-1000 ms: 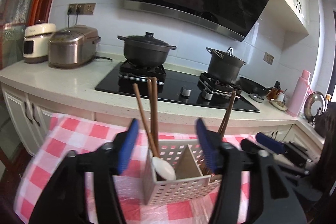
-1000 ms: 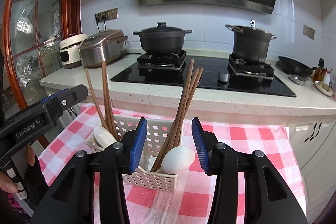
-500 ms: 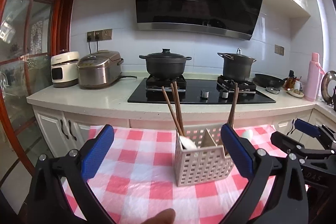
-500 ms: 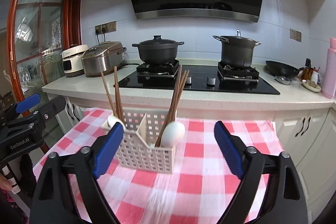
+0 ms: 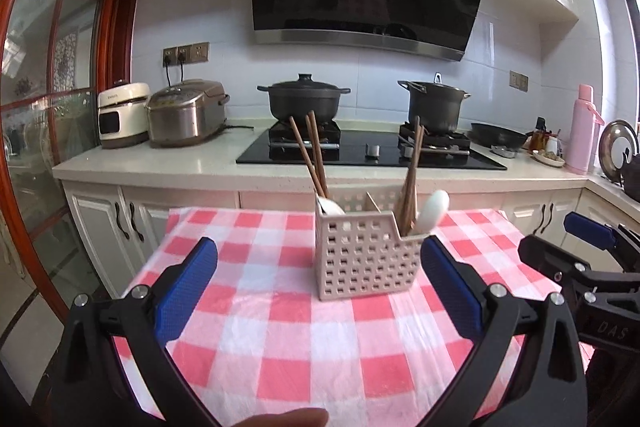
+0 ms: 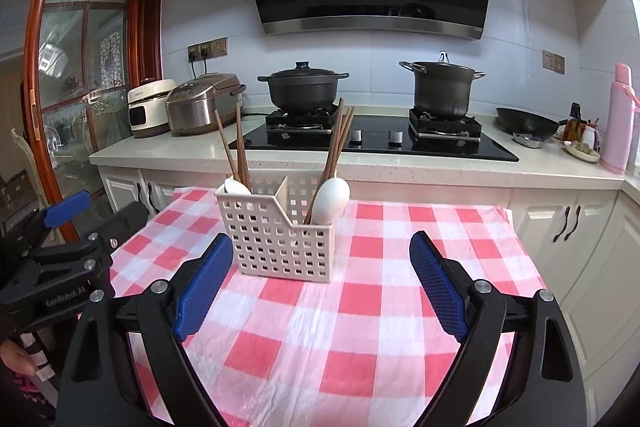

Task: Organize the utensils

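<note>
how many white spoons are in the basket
2. One white spoon sits in the left compartment of the basket beside the chopsticks; the other white spoon leans in the right compartment. More could be hidden lower inside.

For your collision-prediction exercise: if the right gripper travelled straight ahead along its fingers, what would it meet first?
Most likely the white perforated caddy, standing slightly left of centre between the open right gripper fingers on the checked tablecloth. Nothing lies between them, though the depth is uncertain.
</note>
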